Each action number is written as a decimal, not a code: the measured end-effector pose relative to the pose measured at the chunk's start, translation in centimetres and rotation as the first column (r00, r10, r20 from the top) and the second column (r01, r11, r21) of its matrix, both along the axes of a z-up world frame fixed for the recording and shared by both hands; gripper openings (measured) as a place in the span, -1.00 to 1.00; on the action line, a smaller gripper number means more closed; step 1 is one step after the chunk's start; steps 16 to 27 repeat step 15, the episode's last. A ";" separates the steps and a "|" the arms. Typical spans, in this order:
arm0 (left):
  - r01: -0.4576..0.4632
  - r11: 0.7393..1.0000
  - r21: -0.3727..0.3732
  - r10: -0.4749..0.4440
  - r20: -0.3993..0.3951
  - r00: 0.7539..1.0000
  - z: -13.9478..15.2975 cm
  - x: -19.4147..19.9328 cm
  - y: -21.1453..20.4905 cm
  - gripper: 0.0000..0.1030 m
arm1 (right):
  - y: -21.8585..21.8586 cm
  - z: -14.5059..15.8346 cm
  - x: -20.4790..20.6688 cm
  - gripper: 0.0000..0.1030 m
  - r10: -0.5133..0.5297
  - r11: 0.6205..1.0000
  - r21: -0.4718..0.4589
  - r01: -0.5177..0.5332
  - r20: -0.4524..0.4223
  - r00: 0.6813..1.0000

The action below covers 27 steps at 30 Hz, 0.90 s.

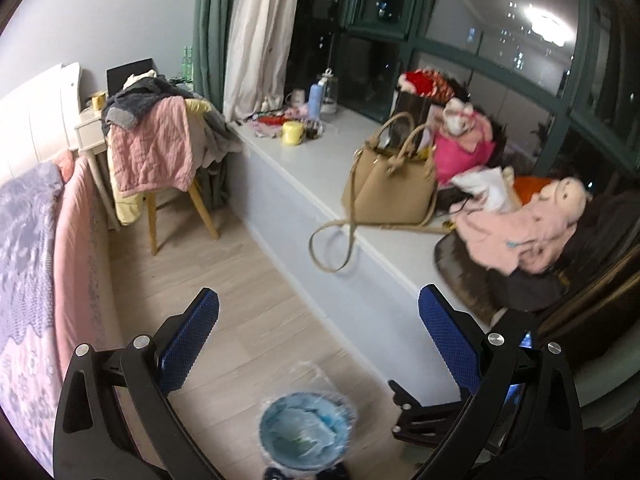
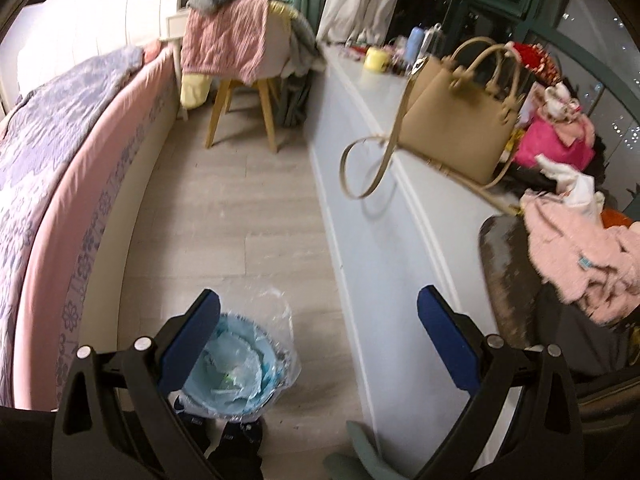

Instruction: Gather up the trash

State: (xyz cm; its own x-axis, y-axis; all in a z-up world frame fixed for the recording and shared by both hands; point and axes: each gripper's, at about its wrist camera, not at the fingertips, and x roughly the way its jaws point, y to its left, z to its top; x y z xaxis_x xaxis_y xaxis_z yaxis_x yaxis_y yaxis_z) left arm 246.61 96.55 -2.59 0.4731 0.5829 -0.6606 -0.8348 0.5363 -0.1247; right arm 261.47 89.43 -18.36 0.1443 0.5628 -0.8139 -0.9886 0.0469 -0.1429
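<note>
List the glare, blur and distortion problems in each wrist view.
Left wrist view: a ceiling light reflection glares on the dark window; the trash bin is smeared by motion blur; fisheye bends the window ledge. Right wrist view: the bed edge curves strongly; the tan handbag and pink clothes are soft; no strong glare.

The wood floor [image 2: 248, 216] runs between the bed [image 2: 60, 184] and the long white window ledge [image 2: 384, 92]. A small blue trash bin [image 2: 236, 372] with a clear plastic bag in it stands on the floor. A chair [image 2: 240, 80] piled with clothes stands there too. On the ledge sit a tan handbag [image 2: 456, 120], a yellow mug [image 2: 376, 59], a pink bag [image 2: 552, 144] and a blue bottle [image 2: 414, 42].
</note>
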 end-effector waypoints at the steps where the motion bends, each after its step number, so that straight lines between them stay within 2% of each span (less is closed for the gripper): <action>1: 0.008 1.000 0.005 -0.008 0.008 1.000 0.4 0.1 -0.2 0.88 | 0.0 0.1 0.1 0.87 -0.003 1.000 0.007 0.003 0.003 1.000; 4: 0.017 0.998 0.063 -0.017 0.003 1.000 1.7 0.3 -1.0 0.88 | 0.0 0.7 0.7 0.87 -0.015 1.000 0.014 0.015 0.009 1.000; 7: 0.021 0.996 0.082 -0.022 0.010 1.000 2.7 0.0 -1.5 0.88 | -0.3 1.1 1.1 0.87 -0.019 1.000 0.008 0.019 0.017 1.000; 12: -0.019 0.996 0.089 0.024 -0.057 0.998 3.0 -0.5 -1.3 0.89 | -1.4 1.3 1.4 0.87 -0.017 1.000 -0.010 0.018 0.013 1.000; 15: -0.076 0.992 0.097 0.084 -0.084 0.993 2.9 -1.4 -1.2 0.89 | -2.0 1.2 1.3 0.87 -0.006 1.000 -0.017 0.006 0.010 1.000; 27: -0.076 0.992 0.097 0.084 -0.084 0.993 2.9 -1.4 -1.2 0.89 | -2.0 1.2 1.3 0.87 -0.006 1.000 -0.017 0.006 0.010 1.000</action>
